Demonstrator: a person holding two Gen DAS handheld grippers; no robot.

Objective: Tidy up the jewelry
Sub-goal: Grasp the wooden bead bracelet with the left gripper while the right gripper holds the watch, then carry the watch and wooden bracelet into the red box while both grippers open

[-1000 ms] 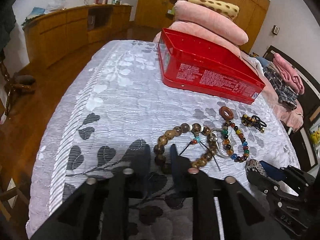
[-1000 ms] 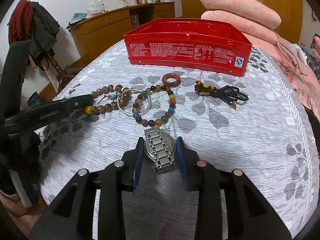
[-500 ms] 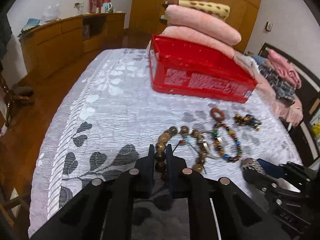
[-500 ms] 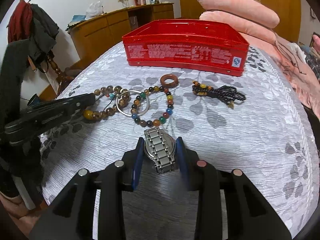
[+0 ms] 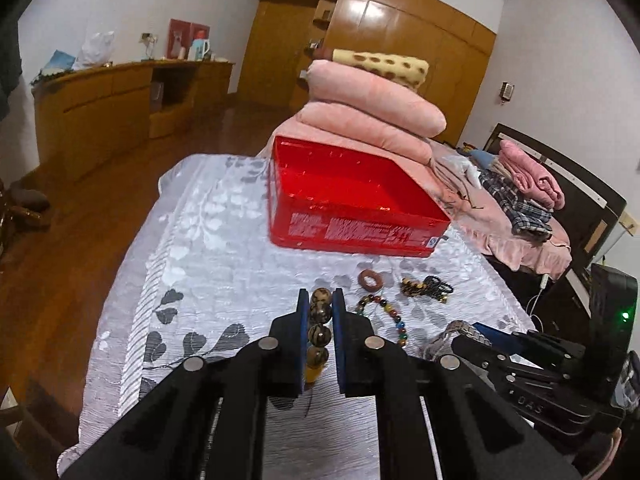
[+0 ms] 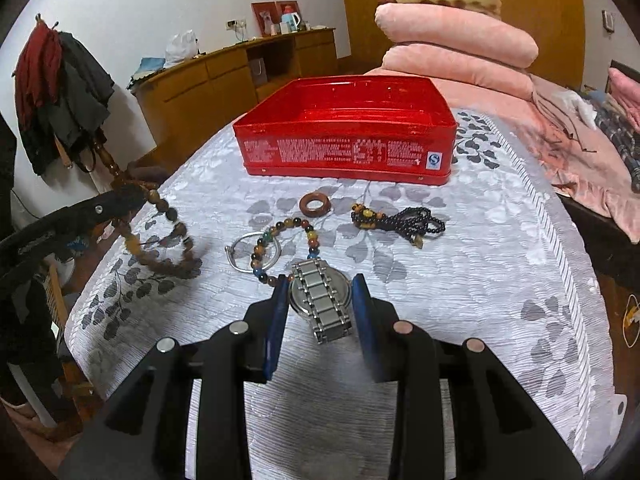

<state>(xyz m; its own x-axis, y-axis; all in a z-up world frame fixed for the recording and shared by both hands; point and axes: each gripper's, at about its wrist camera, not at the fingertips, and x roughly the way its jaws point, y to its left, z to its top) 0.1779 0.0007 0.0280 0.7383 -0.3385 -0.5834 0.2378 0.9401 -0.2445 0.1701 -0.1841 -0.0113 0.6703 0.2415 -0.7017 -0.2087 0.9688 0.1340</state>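
Your left gripper [image 5: 320, 312] has its jaws closed on a string of brown wooden beads [image 5: 319, 330], which hangs off the bed in a blurred loop below the jaws in the right view. Your right gripper [image 6: 320, 296] sits lower, its jaws part open around a steel watch [image 6: 322, 300]; the pads are just beside the case on both sides, and whether they press it or the watch rests on the cloth is hard to tell. The step in hand looks like the pick-up: one piece per gripper, both meant for the open red tin [image 6: 348, 136] that stands farther along the bed, well beyond the jewelry. Next, you would carry the beads over the tin's rim high enough that the dangling loop clears the wall (it swings freely) and let go inside; the watch needs a firm squeeze first. Left on the bed [image 6: 500, 260], between you and the tin, are a colored bead bracelet [image 6: 280, 248] touching a silver ring [image 6: 250, 254], a brown ring [image 6: 315, 205], and a black bead strand [image 6: 400, 220]. The bed wears a pale grey leaf-pattern cover. Pink pillows are stacked behind the tin, with wooden wardrobes and a low cabinet along the walls.
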